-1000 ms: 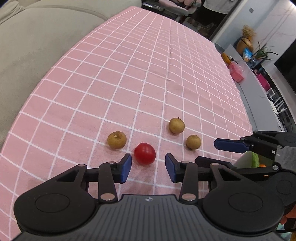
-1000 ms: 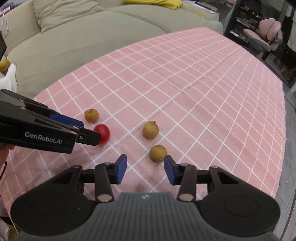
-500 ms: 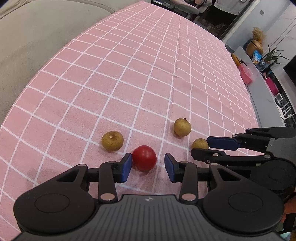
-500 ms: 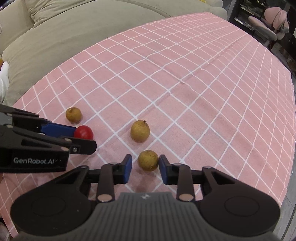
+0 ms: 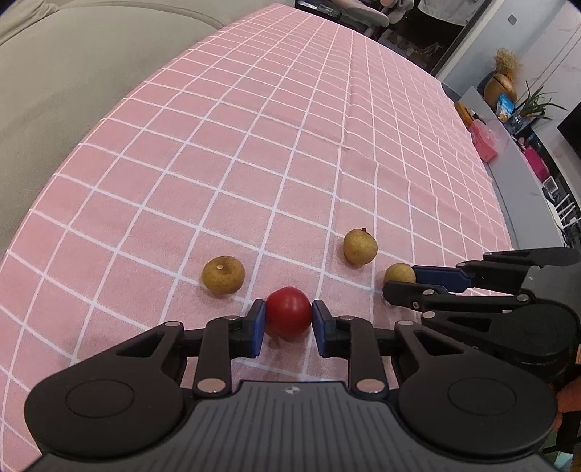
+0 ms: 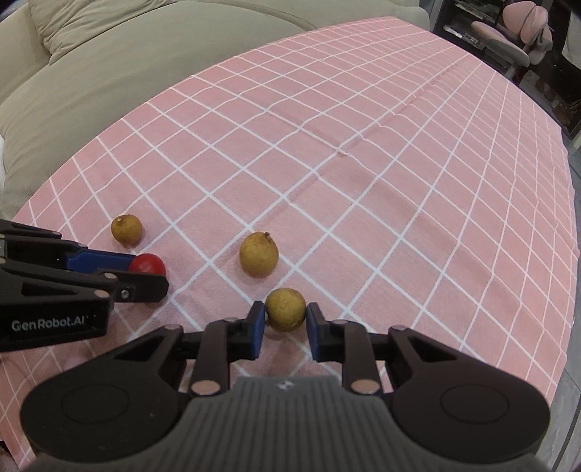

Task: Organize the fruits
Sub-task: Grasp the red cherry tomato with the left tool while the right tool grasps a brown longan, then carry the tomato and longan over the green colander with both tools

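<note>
A red cherry tomato [image 5: 288, 313] sits on the pink checked tablecloth [image 5: 254, 145] between the blue pads of my left gripper [image 5: 288, 326], which is shut on it. My right gripper [image 6: 283, 326] is closed around a brown longan [image 6: 285, 308], its pads touching both sides. Two more brown longans lie loose: one [image 5: 222, 274] left of the tomato, one [image 5: 360, 246] further back. In the right wrist view they show at the left [image 6: 126, 228] and in the middle [image 6: 258, 254], with the tomato [image 6: 147, 264] in the left gripper [image 6: 145, 279].
A beige sofa [image 5: 54, 72] runs along the table's left side. A shelf with a plant and pink boxes [image 5: 508, 119] stands beyond the right edge. A pink chair [image 6: 515, 32] stands past the far end.
Both grippers moved forward and down and closed: the left onto the red tomato, the right onto the nearest longan. One second ago both stood open short of the fruit.
</note>
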Demonstrator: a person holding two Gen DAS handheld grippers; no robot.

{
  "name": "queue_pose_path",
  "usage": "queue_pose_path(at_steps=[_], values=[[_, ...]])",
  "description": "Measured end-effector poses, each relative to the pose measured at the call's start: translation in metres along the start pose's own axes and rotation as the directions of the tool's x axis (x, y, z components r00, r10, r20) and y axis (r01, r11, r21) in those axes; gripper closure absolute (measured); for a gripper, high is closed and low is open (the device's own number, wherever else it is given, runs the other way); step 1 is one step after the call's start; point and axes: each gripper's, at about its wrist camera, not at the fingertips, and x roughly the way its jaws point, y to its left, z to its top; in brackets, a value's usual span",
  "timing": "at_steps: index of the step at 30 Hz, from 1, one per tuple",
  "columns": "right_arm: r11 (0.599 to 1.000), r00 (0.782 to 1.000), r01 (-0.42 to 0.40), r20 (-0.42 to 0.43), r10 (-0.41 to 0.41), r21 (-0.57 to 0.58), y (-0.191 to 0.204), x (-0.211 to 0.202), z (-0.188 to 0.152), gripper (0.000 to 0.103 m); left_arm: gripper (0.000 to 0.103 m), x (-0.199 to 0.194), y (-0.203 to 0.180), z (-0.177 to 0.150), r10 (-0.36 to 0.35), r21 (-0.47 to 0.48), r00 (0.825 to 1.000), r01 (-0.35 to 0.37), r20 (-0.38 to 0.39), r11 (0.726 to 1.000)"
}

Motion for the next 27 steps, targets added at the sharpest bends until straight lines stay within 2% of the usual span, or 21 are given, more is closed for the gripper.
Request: queue_pose_path(at_steps=[8, 18, 22, 27], values=[[0.999, 0.997, -0.019, 0.077, 0.016, 0.035, 0.006, -0.041, -0.007, 0.083, 0.073, -0.032, -0.007, 0.004, -0.038, 0.019, 0.999, 0.038, 0.033, 0.999], [0.993, 0.977, -0.067, 0.209, 0.045, 0.099, 0.022, -0.12, -0.034, 0.083, 0.073, -0.086, -0.038, -0.004, -0.094, 0.084, 0.994, 0.089, 0.05, 0.992], [0.991, 0.97, -0.069, 0.24, 0.039, 0.115, 0.03, -0.149, -0.054, 0.083, 0.073, -0.103, -0.057, -0.009, -0.147, 0.13, 0.988, 0.141, 0.04, 0.981], [0.985, 0.969, -0.05, 0.249, 0.007, 0.166, 0.022, -0.181, -0.09, 0.083, 0.073, -0.112, -0.087, -0.019, -0.239, 0.21, 0.971, 0.236, -0.011, 0.949]])
